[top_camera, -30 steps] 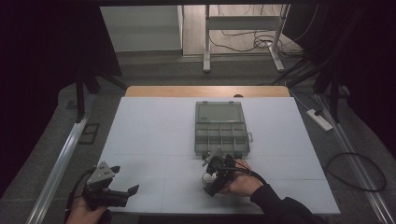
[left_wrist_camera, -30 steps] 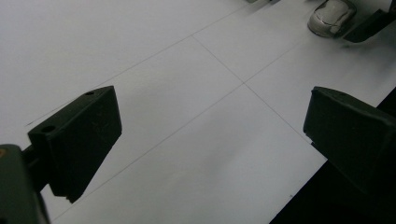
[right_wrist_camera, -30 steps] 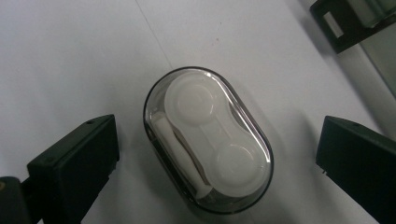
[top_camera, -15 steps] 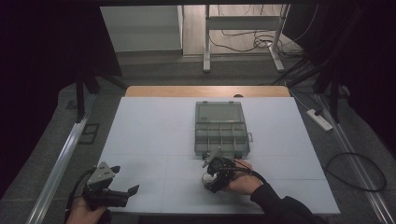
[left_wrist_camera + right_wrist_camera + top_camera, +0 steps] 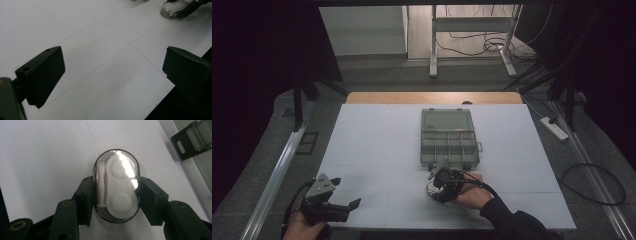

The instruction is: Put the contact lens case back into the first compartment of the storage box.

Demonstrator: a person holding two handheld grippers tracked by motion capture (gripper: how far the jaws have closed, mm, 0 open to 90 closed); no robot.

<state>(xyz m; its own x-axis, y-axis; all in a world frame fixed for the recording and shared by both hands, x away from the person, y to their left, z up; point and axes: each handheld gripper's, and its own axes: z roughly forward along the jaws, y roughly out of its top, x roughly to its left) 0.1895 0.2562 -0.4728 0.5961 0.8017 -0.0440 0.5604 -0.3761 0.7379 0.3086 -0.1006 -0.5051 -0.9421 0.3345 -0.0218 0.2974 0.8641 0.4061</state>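
R gripper, low centre of the high view, has just been closing its jaws; they now clamp an oval clear case w/ white lens cups inside, on the white bench, just below the grey compartment box. L gripper at lower left, jaws wide, nothing between them.

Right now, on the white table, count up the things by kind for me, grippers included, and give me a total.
Clear oval case with white parts inside: 1
Grey compartment box, lid open: 1
Black grippers: 2, left gripper and right gripper
Total: 4
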